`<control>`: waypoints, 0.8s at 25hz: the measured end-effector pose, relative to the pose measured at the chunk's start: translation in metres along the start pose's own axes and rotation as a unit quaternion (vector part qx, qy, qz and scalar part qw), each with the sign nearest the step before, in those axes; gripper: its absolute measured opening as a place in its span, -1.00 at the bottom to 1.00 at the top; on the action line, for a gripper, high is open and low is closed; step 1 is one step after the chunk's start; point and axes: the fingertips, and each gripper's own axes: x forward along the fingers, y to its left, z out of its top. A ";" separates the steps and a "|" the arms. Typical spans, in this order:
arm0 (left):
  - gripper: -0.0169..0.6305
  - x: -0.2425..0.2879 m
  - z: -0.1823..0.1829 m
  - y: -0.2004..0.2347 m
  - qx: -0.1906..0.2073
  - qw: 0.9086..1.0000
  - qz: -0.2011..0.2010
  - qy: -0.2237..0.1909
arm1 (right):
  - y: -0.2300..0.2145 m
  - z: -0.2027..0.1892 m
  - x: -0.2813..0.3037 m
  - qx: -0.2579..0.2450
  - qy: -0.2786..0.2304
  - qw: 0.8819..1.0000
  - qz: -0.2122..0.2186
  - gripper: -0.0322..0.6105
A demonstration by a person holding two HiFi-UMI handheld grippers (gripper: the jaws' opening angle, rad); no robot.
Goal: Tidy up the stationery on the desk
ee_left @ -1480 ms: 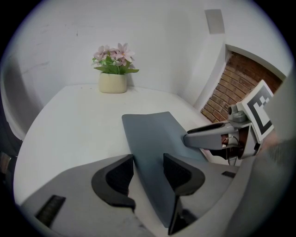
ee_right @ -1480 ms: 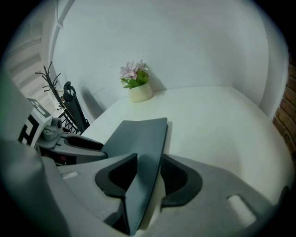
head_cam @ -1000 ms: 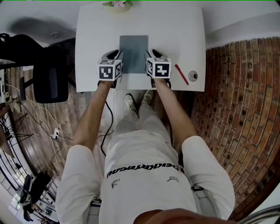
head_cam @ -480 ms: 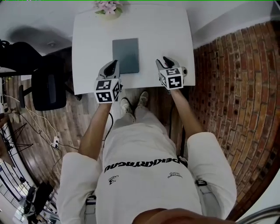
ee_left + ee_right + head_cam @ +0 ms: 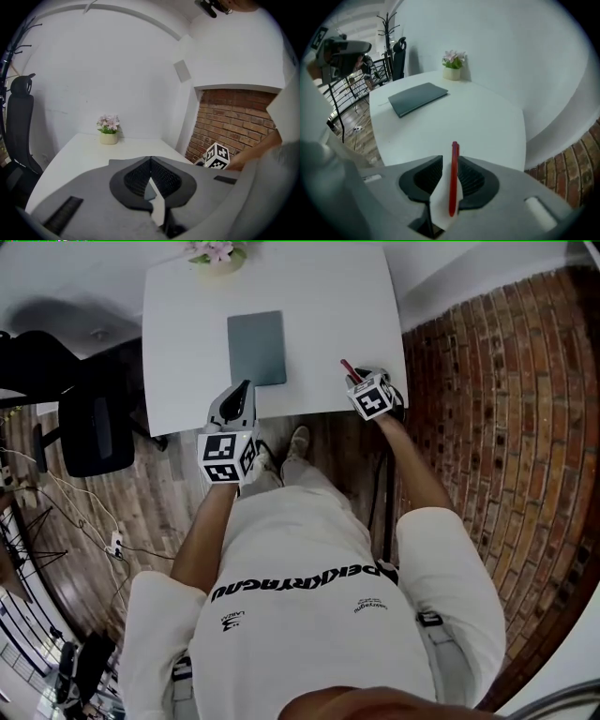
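Red pen (image 5: 453, 180) pinched in right gripper (image 5: 451, 164), notebook (image 5: 418, 98) ahead-left
Pen points straight out along the jaws; notebook lies flat on the desk (image 5: 483, 124), nearer the left gripper (image 5: 151, 169), whose jaws meet on nothing.

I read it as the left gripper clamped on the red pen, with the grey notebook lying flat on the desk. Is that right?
Not quite. The right gripper is the one clamped on the red pen, as the right gripper view shows. The left gripper has its jaws together on nothing. The grey notebook does lie flat on the desk.
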 end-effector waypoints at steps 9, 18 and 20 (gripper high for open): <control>-0.96 -0.005 -0.020 -0.007 0.021 0.999 -0.021 0.030 | -0.005 -0.023 0.024 -0.023 0.082 0.995 0.044 -0.61; -0.96 -0.008 -0.034 -0.009 0.028 0.999 -0.019 0.038 | -0.017 -0.025 0.025 0.133 0.083 0.984 0.085 -0.75; -0.96 -0.009 -0.034 -0.010 0.023 0.999 -0.014 0.035 | -0.019 -0.009 0.018 0.179 0.057 0.977 0.099 -0.75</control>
